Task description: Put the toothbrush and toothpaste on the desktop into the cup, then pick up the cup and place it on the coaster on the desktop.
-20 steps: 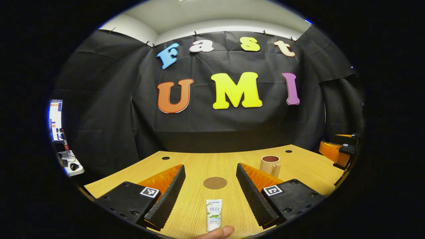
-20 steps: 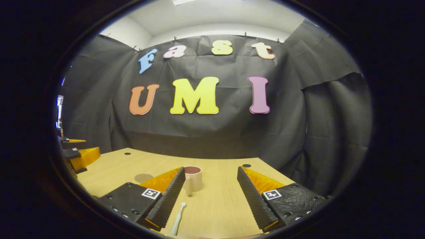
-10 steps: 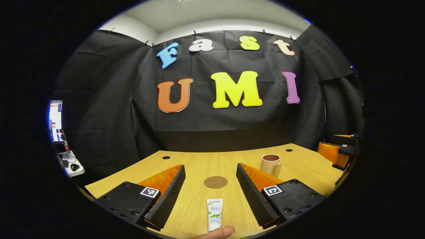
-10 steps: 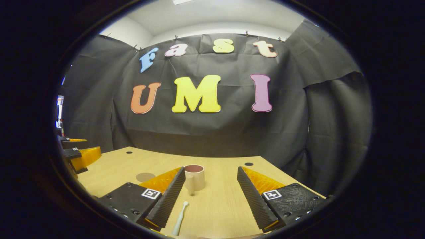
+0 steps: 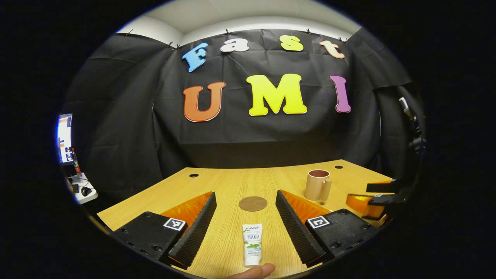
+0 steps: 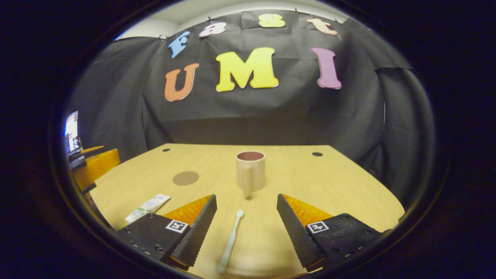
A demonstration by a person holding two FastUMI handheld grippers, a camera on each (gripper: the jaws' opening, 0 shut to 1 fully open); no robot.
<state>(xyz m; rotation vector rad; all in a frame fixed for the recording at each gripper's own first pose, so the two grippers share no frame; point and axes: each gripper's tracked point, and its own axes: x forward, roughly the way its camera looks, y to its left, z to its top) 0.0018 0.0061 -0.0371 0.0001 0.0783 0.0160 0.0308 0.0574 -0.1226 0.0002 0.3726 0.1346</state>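
A white toothpaste tube (image 5: 252, 244) lies on the wooden desktop between the fingers of my open left gripper (image 5: 245, 226), which hovers low over it; the tube (image 6: 148, 207) also appears in the right gripper view. A round brown coaster (image 5: 252, 203) lies just beyond it. The beige cup (image 5: 317, 185) stands upright to the right, handle toward me. In the right gripper view a pale toothbrush (image 6: 230, 242) lies lengthwise between the fingers of my open right gripper (image 6: 247, 228), with the cup (image 6: 250, 170) straight ahead and the coaster (image 6: 185, 178) to its left. The right gripper (image 5: 374, 197) shows at the far right of the left gripper view.
The desktop (image 6: 329, 186) ends at a curved far edge against the black cloth wall, with small cable holes (image 6: 317, 154) near the back. A fingertip (image 5: 254, 271) shows at the bottom of the left gripper view. A side desk with a monitor (image 5: 65, 137) stands far left.
My right gripper has risen and tilted down, so the toothbrush, cup and toothpaste show more fully. My left gripper has tilted down slightly. Both stay open.
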